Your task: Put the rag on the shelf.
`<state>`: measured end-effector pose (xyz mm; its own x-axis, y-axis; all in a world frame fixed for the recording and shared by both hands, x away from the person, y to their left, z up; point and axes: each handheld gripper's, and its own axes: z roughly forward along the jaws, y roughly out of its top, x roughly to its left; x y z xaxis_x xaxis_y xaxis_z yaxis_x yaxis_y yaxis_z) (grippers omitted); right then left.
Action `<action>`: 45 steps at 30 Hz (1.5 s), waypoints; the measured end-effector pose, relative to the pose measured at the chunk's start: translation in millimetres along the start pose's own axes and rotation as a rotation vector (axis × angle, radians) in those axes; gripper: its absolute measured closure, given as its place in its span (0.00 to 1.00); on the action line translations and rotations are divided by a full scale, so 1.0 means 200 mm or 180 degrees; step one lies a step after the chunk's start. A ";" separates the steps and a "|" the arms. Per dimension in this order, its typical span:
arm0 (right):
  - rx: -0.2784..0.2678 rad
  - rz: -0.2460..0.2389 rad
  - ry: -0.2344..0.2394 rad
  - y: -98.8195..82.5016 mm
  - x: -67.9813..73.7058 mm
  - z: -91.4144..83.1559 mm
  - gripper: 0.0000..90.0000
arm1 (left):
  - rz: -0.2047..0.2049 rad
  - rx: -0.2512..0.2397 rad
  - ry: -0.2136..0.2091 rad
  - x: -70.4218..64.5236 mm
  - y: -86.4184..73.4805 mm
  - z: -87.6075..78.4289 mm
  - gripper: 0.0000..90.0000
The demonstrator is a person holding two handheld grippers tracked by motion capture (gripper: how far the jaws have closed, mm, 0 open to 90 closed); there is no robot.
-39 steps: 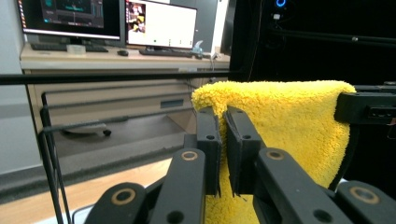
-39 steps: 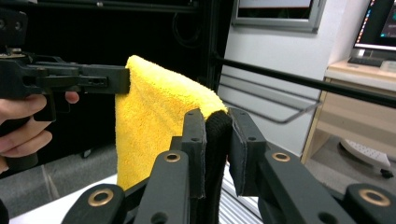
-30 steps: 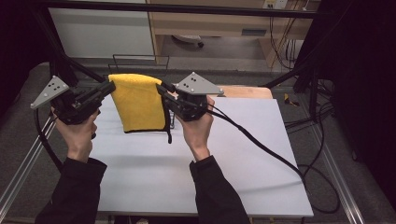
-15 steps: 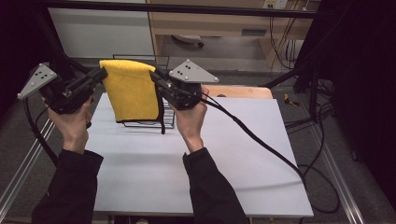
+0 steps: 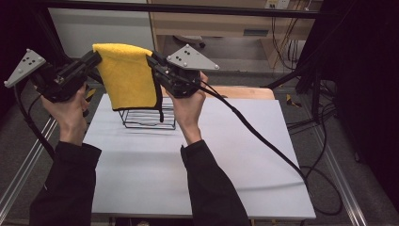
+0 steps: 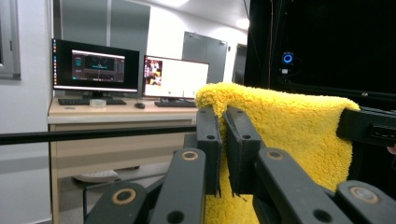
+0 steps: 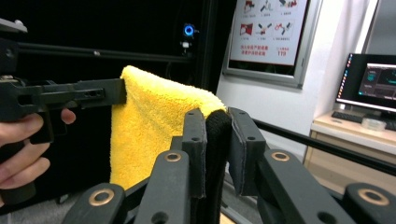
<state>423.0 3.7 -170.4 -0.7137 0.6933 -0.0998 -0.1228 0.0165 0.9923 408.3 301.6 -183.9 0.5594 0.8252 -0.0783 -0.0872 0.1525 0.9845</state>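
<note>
my left tool (image 5: 92, 60) is clamped on one top corner of the yellow cloth (image 5: 129, 77), my right tool (image 5: 153, 61) pinches the other corner at its dark edge. the cloth hangs stretched between them in the air, above the wire rack (image 5: 149, 117) on the white worktop (image 5: 244, 155).

Three cameras, one shared cloth

The high view looks forward and down from above the table; each gripper view rides close behind its own jaws, facing inward across the yellow towel (image 5: 129, 75), the left gripper (image 7: 119, 95) opposite the right gripper (image 6: 345, 123).
</note>
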 end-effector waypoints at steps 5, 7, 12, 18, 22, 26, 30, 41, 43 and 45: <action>-0.0070 -0.0027 -0.0027 0.03 0.01 0.02 0.87 | 0.0032 -0.0049 0.0028 0.01 0.03 0.01 0.94; -0.0091 -0.0042 -0.0039 0.04 0.01 0.03 0.87 | 0.0025 -0.0071 0.0031 0.02 0.05 0.01 0.94; -0.0113 -0.0054 -0.0052 0.08 0.00 0.05 0.87 | 0.0011 -0.0096 0.0045 0.04 0.07 0.04 0.94; -0.0112 -0.0058 -0.0102 0.12 -0.03 0.10 0.87 | 0.0008 -0.0112 0.0073 0.05 0.11 0.08 0.94; -0.0107 -0.0062 -0.0111 0.15 -0.04 0.13 0.87 | 0.0051 -0.0120 0.0134 0.06 0.14 0.10 0.94; -0.0100 -0.0107 -0.0115 0.18 -0.06 0.16 0.87 | 0.0036 -0.0125 0.0143 0.09 0.17 0.13 0.94; -0.0115 -0.0067 -0.0116 0.20 -0.09 0.21 0.87 | 0.0029 -0.0147 0.0144 0.11 0.19 0.16 0.94; -0.0129 -0.0010 -0.0151 0.25 -0.16 0.30 0.87 | 0.0059 -0.0122 0.0202 0.16 0.26 0.25 0.94; -0.0117 -0.0013 -0.0159 0.25 -0.17 0.31 0.87 | 0.0073 -0.0120 0.0220 0.17 0.27 0.27 0.94; -0.0119 -0.0014 -0.0169 0.26 -0.18 0.33 0.87 | 0.0066 -0.0142 0.0200 0.18 0.28 0.28 0.94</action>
<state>487.9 26.7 -110.2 -0.6756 0.7305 -0.0993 -0.1522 -0.0064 0.9883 470.4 309.2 -123.2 0.5044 0.8607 -0.0692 -0.1355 0.1580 0.9781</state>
